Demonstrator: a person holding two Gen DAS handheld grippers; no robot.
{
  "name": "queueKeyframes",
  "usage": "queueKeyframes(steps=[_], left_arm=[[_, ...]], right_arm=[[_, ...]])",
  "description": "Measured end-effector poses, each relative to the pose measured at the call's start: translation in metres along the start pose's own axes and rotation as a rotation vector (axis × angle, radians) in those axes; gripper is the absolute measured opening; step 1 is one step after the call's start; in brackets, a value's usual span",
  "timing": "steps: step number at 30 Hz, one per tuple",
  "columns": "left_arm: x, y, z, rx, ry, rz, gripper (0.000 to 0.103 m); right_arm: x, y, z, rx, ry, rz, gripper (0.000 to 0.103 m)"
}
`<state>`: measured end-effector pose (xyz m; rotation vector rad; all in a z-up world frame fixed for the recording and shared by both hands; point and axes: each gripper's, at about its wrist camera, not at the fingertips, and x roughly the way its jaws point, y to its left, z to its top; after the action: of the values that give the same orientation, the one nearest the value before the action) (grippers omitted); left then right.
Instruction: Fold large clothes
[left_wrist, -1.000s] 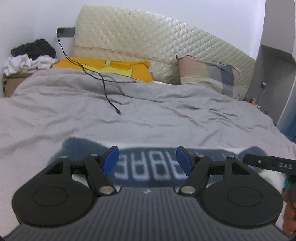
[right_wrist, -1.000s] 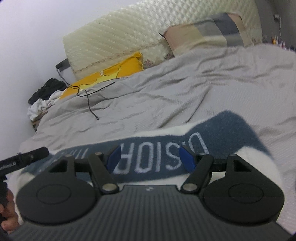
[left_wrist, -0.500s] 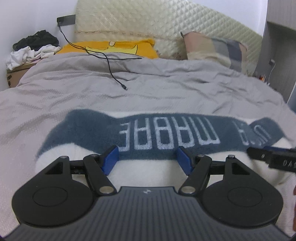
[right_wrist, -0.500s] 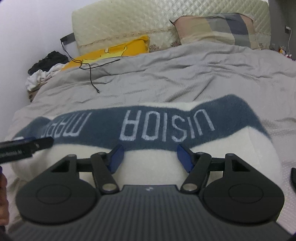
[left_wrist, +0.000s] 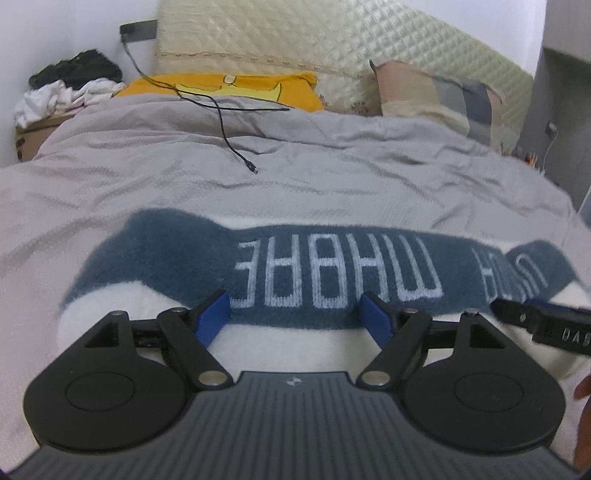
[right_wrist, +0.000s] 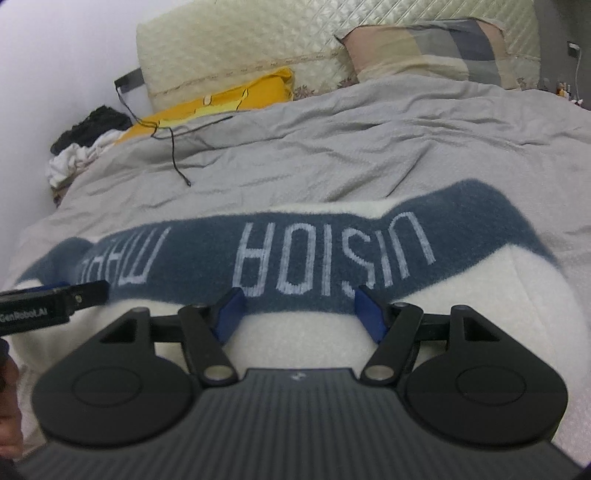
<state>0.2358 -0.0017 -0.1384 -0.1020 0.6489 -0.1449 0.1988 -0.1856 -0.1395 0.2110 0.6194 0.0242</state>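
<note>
So the big fleece sweater (left_wrist: 303, 288) is lying across the near part of the bed (left_wrist: 258, 192), white body toward me and the blue lettered band running side to side toward the headboard end. Looks to me like one fold is already in, since it reads as a thick doubled slab, though I can't see the sleeves or the near hem. My left gripper (left_wrist: 295, 317) sits just over the left half of the band with its jaws wide apart; they've just been opening a bit more, nothing pinched between them. Right gripper (right_wrist: 299, 314) is over the right half, jaws also well apart and empty. Probably still at least one more fold across plus smoothing. Charging cable (left_wrist: 229, 144) lies well clear, further up the bed.
</note>
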Motion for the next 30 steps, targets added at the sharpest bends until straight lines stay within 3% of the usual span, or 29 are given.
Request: queueKeyframes(steps=[9, 15, 22, 25, 28, 30], left_arm=[[-0.071, 0.005, -0.009, -0.095, -0.015, -0.066, 0.085], [-0.103, 0.011, -0.040, -0.196, 0.041, -0.120, 0.086], [-0.074, 0.047, -0.057, -0.467, 0.177, -0.148, 0.087], [-0.049, 0.066, -0.069, -0.653, 0.237, -0.198, 0.087], [-0.034, 0.081, -0.078, -0.812, 0.219, -0.242, 0.087], [-0.030, 0.085, -0.076, -0.835, 0.176, -0.262, 0.087]], right_arm=[[-0.049, 0.005, -0.008, 0.026, -0.006, 0.011, 0.069], [-0.064, 0.000, -0.017, 0.113, 0.028, 0.018, 0.069], [-0.060, -0.004, -0.024, 0.163, 0.062, 0.024, 0.069], [-0.055, -0.007, -0.025, 0.182, 0.077, 0.030, 0.069], [-0.052, -0.011, -0.026, 0.209, 0.083, 0.039, 0.070], [-0.050, -0.013, -0.027, 0.231, 0.088, 0.049, 0.071]])
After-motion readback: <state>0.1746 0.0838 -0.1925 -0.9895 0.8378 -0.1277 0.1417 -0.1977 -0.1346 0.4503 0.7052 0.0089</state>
